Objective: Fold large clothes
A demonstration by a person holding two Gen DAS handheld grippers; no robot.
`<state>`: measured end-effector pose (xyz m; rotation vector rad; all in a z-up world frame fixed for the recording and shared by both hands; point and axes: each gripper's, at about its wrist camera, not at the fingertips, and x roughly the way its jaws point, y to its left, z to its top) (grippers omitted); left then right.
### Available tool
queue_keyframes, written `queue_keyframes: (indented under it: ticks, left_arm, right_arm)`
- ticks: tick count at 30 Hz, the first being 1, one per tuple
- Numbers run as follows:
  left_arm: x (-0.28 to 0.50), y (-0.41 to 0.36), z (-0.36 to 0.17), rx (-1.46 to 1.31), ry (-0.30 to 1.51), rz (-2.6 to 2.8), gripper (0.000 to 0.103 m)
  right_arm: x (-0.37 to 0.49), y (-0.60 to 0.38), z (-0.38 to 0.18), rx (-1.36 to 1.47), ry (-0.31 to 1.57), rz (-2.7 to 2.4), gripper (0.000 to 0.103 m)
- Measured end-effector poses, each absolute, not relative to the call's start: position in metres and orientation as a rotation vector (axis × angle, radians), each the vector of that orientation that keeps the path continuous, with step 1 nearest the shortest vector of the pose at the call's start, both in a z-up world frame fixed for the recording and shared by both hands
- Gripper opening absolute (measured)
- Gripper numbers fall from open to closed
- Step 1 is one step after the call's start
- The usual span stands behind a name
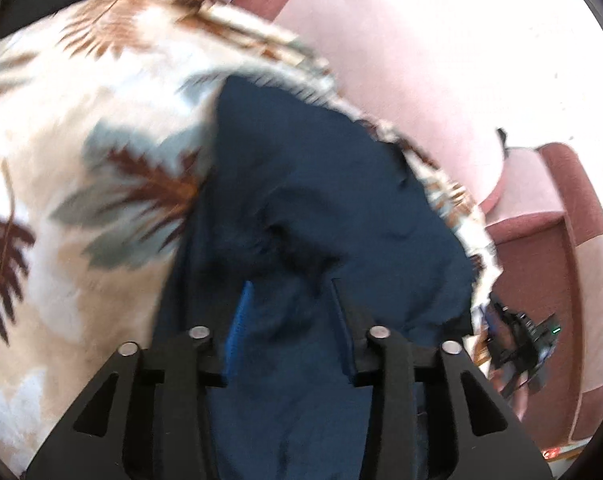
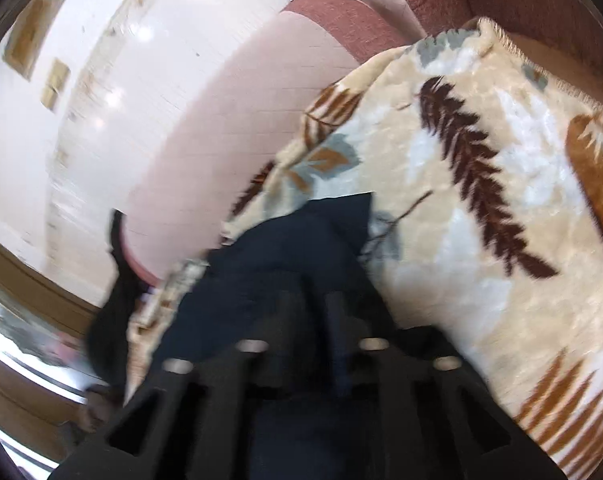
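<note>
Between the left gripper's [image 1: 289, 292] fingers sat a bunched ridge of the dark navy garment [image 1: 321, 184]; fingers looked partway apart w/ cloth filling the gap. Blue pad [image 1: 241, 320] on one finger showed, but whether the pads actually pinched the cloth I couldn't tell — too blurred.

Right gripper [image 2: 313, 304] was similar: dark fingers over the same navy cloth, fabric lying in and under the gap, frame smeared. Gripping or just resting on it? Can't tell either.

Moving outward, the garment lay in a rumpled strip on a plush leaf-print blanket [image 1: 81, 160], cream w/ brown and grey-blue fern shapes. It ran along the blanket's fringed edge [image 1: 441, 176], near the drop-off. In the right wrist view one pointed corner of the garment [image 2: 361, 204] poked up onto the blanket.

Beyond that edge: pink/red upholstered sofa parts [image 1: 541, 248], then bright pale floor [image 2: 81, 120]. The right gripper also showed small at the left view's edge [image 1: 521, 340], just past the garment's end.

Judgement: an early-to-mid fold step, prob. both grippers working one end or side of the garment to gather it. Next move would need a firm pinch on a clean edge w/ both sides, not a wad, then lift and carry it over toward the blanket's middle, away from the edge.
</note>
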<state>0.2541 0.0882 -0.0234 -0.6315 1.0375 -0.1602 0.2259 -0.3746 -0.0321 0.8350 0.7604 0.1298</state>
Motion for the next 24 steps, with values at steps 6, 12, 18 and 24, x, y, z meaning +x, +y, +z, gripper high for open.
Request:
queue_keyframes:
  ticks: [6, 12, 18, 24]
  left_arm:
    - [0.305, 0.068, -0.009, -0.505, 1.038, -0.066, 0.045]
    - [0.318, 0.061, -0.042, -0.368, 1.121, 0.014, 0.045]
    - [0.309, 0.035, -0.062, -0.196, 1.137, 0.034, 0.045]
    - [0.259, 0.020, -0.042, -0.116, 1.112, -0.041, 0.046]
  right_arm:
    - [0.254, -0.333, -0.057, 0.710, 0.926, 0.111, 0.061]
    - [0.237, -0.312, -0.012, 0.528, 0.733, 0.194, 0.014]
    - [0.265, -0.323, -0.070, 0.457, 1.014, 0.079, 0.015]
    - [0.214, -0.322, -0.028, 0.528, 0.824, 0.137, 0.030]
